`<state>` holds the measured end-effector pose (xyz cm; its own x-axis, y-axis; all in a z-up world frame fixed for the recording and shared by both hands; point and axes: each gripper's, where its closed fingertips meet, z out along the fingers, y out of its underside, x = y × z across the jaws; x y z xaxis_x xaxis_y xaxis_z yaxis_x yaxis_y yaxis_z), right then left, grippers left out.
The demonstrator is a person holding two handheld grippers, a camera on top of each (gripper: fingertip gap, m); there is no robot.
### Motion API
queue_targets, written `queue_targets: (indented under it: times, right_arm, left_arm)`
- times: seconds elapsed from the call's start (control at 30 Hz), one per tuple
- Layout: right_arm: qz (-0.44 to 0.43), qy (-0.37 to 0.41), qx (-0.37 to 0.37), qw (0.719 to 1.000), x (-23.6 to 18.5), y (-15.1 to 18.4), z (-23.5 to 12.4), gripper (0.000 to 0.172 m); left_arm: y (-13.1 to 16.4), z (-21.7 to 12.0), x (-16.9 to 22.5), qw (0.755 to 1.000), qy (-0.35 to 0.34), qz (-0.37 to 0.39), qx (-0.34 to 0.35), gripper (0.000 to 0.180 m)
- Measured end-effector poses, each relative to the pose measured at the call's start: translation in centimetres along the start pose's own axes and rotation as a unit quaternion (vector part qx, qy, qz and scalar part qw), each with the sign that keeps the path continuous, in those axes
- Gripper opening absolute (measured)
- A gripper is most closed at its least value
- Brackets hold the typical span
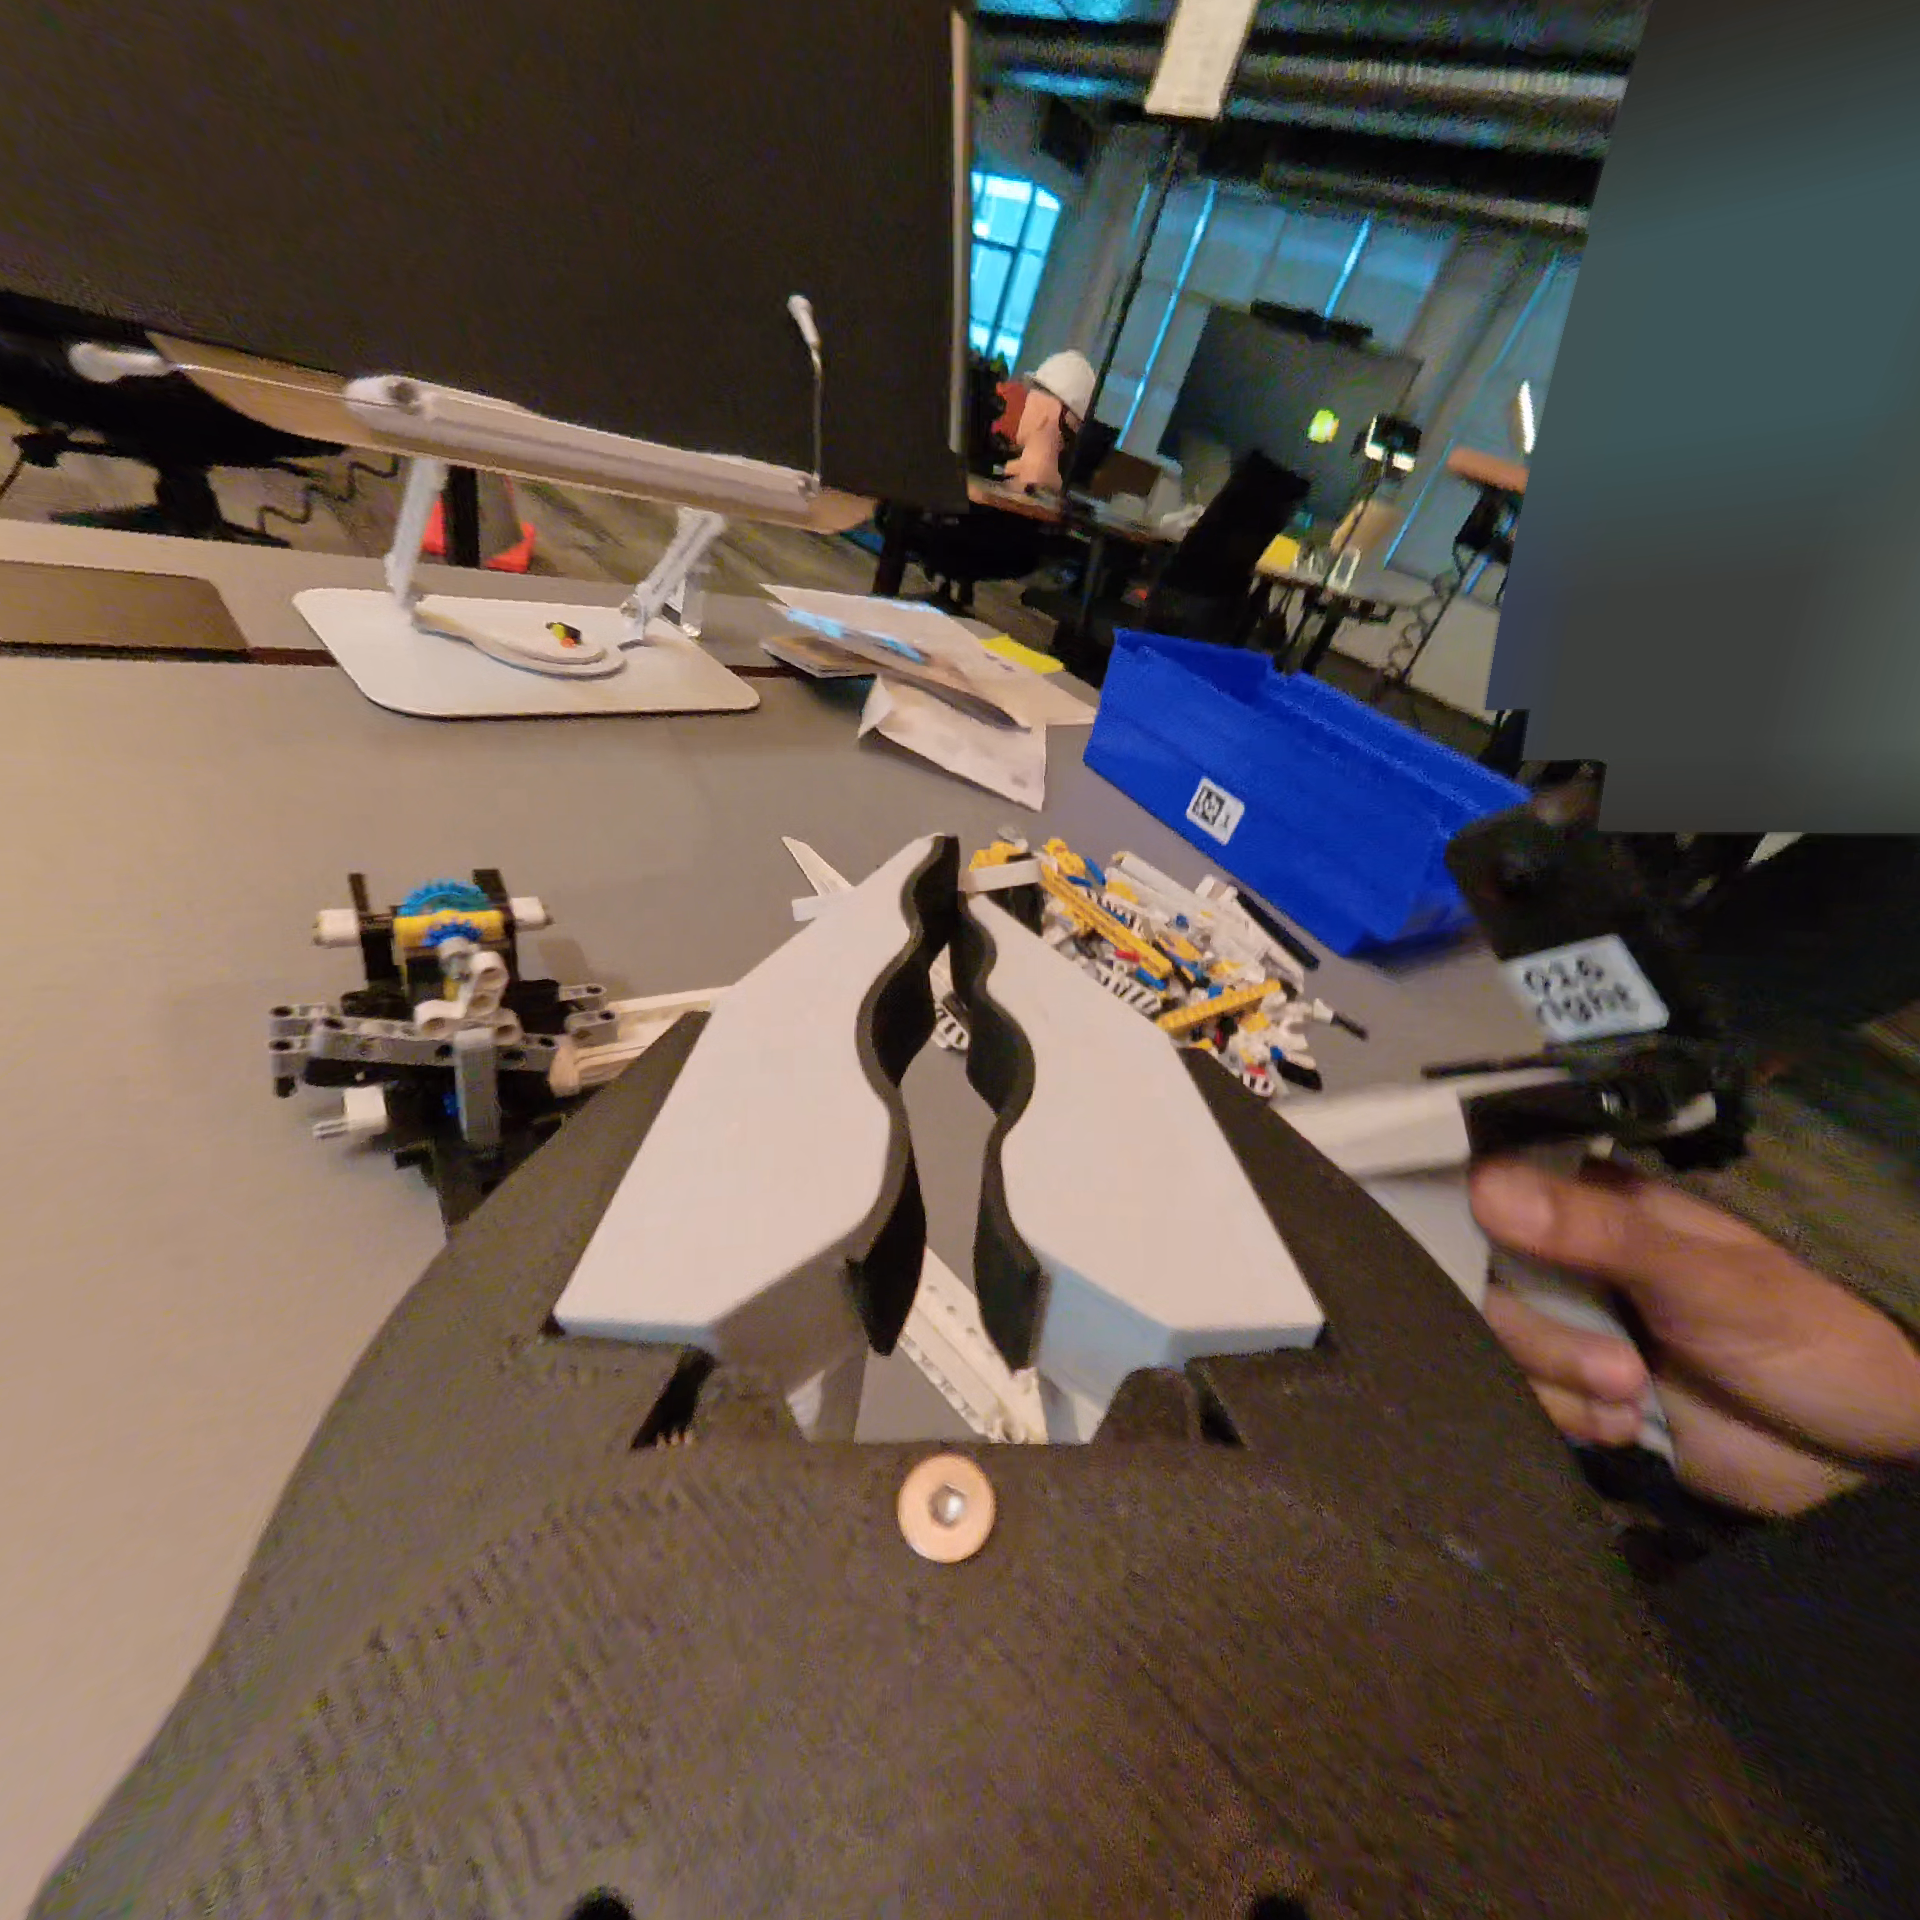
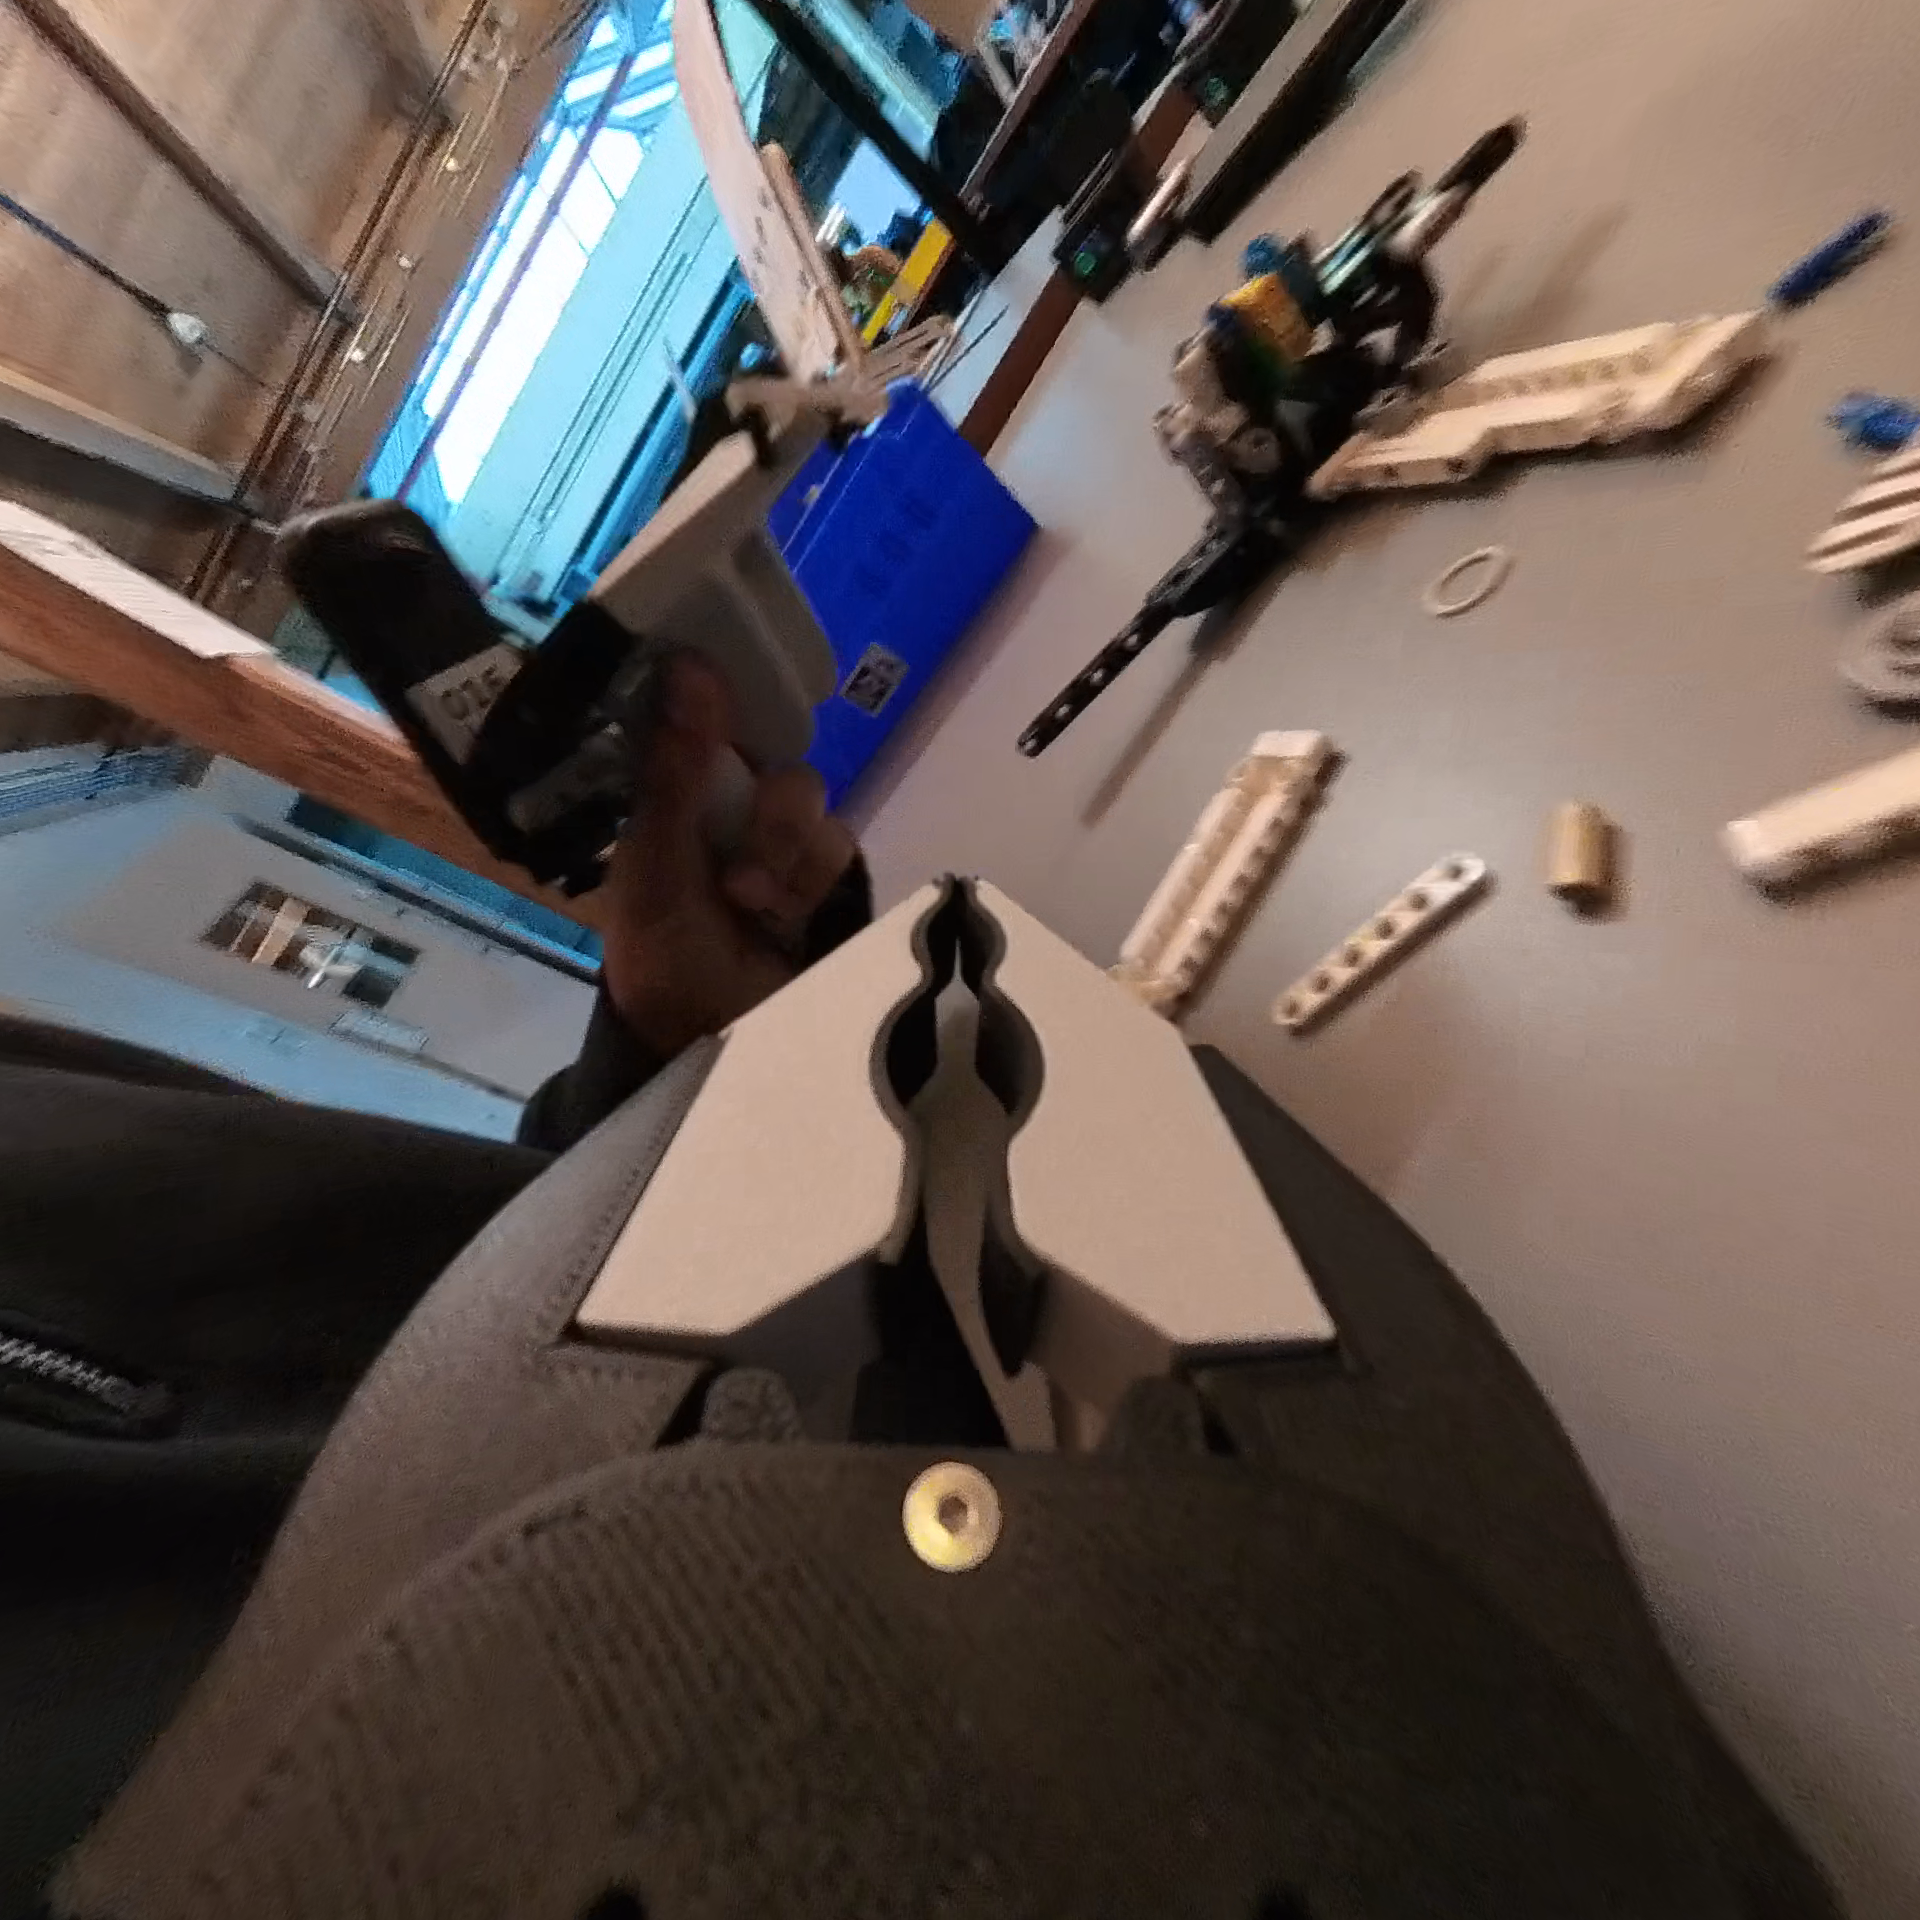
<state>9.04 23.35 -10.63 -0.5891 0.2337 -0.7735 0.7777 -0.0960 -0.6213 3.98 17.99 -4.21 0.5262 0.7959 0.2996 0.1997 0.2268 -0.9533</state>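
While I hover over grey table [image 1: 312, 1351], blue bin [image 1: 1299, 790] sits beyond my left claw [image 1: 951, 883], white sticker on its wall. Loose brick pile [image 1: 1174, 956] just right of closed, empty tips; brick model [image 1: 436, 1008] left. Right claw [image 2: 958, 894] closed, empty, white beam [image 2: 1226, 873] nearby.

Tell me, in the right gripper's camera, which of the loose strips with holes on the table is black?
The long thin strip stretching out from the small brick-built model. The flat holed strip and the thicker beam nearer the gripper are pale.

Blue bin [image 1: 1288, 800], loose bricks [image 1: 1174, 956], papers [image 1: 935, 675]
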Motion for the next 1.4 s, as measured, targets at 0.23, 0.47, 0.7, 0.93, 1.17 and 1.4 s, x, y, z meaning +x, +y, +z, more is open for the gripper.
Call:
queue_targets:
  times: [0.23,0.47,0.7,0.93,1.17,1.4]
  right_arm:
    - [-0.077,-0.005,0.071,0.994,-0.8,-4.4,-0.8,0.018]
    - [-0.046,-0.075,0.088,0.992,-2.2,-4.7,0.3,0.011]
    - [-0.061,-0.052,0.080,0.994,-1.5,-5.0,-0.2,0.002]
    - [-0.067,-0.052,0.038,0.996,-1.8,-4.6,-0.2,0.002]
    - [-0.020,-0.091,0.033,0.995,-2.4,-4.1,0.3,0.002]
    - [0.061,-0.122,0.051,0.989,-2.4,-3.6,0.5,0.003]
  left_arm:
    - [3.0,2.2,2.9,0.997,0.061,-0.005,-0.046,0.000]
    - [4.0,2.4,4.9,0.994,0.080,0.028,-0.064,0.000]
    - [4.6,2.2,5.6,0.991,0.101,0.051,-0.071,0.004]
    - [4.5,2.0,5.4,0.974,0.037,0.214,-0.058,0.000]
    - [4.1,1.3,5.1,0.973,0.025,0.225,-0.044,0.000]
    - [3.0,1.0,2.6,0.995,-0.006,0.098,-0.011,0.000]
